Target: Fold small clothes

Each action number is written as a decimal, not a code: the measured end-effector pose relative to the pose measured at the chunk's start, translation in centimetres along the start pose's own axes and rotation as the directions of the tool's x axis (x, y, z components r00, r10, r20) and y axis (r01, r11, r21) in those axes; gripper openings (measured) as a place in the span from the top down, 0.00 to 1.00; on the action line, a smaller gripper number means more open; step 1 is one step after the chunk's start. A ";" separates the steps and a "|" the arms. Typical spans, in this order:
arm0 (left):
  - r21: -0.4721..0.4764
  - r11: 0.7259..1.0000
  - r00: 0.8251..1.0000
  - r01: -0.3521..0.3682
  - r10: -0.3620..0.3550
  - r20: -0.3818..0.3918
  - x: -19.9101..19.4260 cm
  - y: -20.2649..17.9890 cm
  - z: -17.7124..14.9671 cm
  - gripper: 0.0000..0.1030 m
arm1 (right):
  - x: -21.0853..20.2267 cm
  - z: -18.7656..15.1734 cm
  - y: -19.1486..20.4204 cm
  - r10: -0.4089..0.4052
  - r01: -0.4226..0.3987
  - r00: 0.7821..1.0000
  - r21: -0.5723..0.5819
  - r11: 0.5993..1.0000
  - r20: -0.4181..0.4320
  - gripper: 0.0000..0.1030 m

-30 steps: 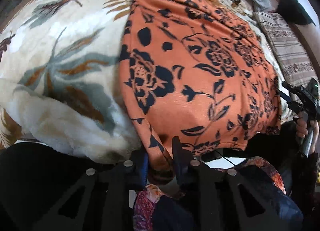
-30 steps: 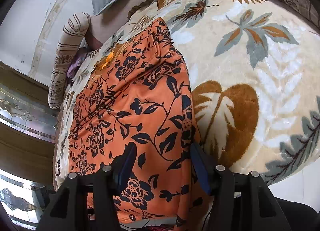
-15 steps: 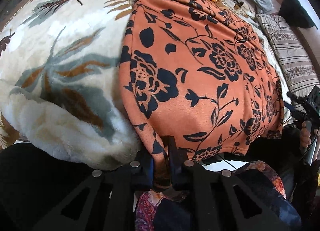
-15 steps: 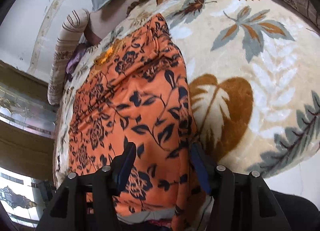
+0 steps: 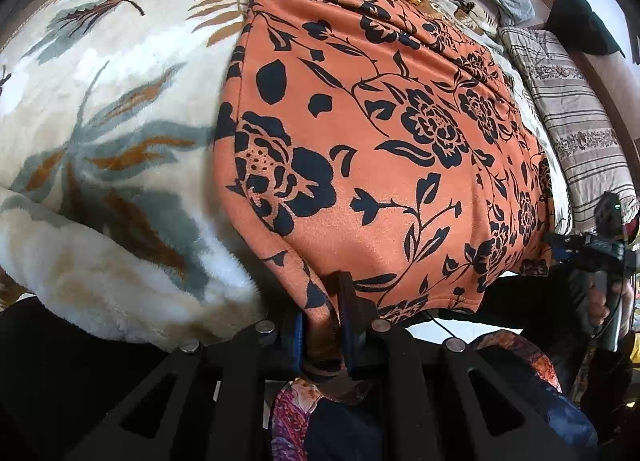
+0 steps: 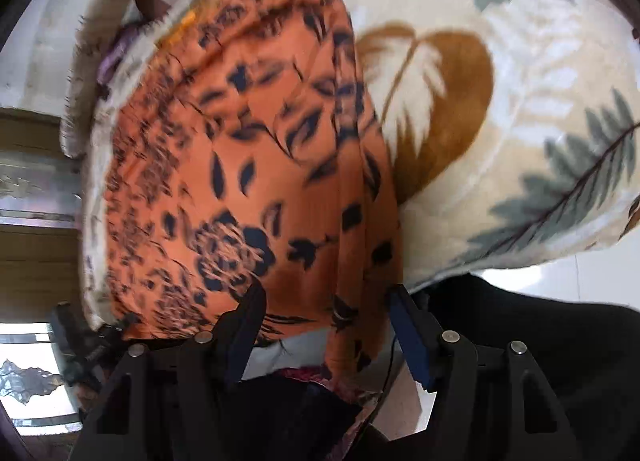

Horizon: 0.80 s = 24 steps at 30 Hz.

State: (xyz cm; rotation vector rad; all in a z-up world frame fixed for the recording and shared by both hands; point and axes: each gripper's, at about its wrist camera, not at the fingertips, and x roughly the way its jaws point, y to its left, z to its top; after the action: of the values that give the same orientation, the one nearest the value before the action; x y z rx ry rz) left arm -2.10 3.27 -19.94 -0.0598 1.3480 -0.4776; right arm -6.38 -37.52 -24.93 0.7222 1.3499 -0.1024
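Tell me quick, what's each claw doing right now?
Left claw: shut on the orange floral garment.
Right claw: open and opening, garment's corner between its fingers, not gripped.

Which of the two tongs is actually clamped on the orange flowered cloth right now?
The left tongs: they pinch the near hem of the orange flowered cloth. The right tongs straddle its corner, jaws wide and opening.

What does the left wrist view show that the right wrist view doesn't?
Left wrist only: left gripper shut on the orange garment's near hem; striped pillow in full; hand holding the right gripper.
Right wrist only: right gripper, jaws opening astride the hem, pads clear; brown leaf on the blanket.
Both: garment spread on the blanket.
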 end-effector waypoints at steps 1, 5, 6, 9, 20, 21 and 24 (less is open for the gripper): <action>0.004 1.000 1.000 0.001 -0.001 0.002 0.0 0.0 0.0 0.86 | 0.5 0.0 -0.2 -0.004 0.004 1.000 0.010 1.000 -0.005 0.35; 0.025 0.999 0.999 0.043 -0.043 0.025 -0.8 -0.3 -0.1 0.88 | 1.2 -0.6 -0.2 -0.033 0.033 0.999 -0.026 0.999 0.007 0.61; 0.034 0.997 0.997 0.063 -0.064 0.034 -1.1 -0.3 -0.1 0.88 | 1.0 -0.8 -0.1 -0.031 0.031 0.999 -0.034 0.999 0.010 0.68; 0.070 0.991 0.991 0.116 -0.120 0.063 -2.4 -0.7 0.3 0.88 | -0.4 -1.3 0.4 -0.030 0.033 0.999 -0.090 0.995 0.036 0.88; 0.104 0.953 0.913 0.284 -0.302 0.276 -9.7 0.1 6.7 0.89 | -9.1 2.9 3.2 0.244 -0.207 0.925 -0.153 0.966 0.292 0.92; 0.103 0.953 0.906 0.286 -0.304 0.295 -10.2 0.2 7.3 0.89 | -9.5 3.8 3.2 0.254 -0.218 0.915 -0.146 0.965 0.314 0.92; 0.085 0.957 0.890 0.278 -0.290 0.353 -11.3 0.8 10.1 0.89 | -10.1 5.9 3.2 0.275 -0.243 0.887 -0.132 0.961 0.370 0.92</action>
State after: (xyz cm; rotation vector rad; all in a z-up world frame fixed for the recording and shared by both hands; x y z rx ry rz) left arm 6.11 5.77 -7.41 -0.3095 0.9683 -0.6990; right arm -2.36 -41.51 -14.21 0.7611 0.8667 0.0253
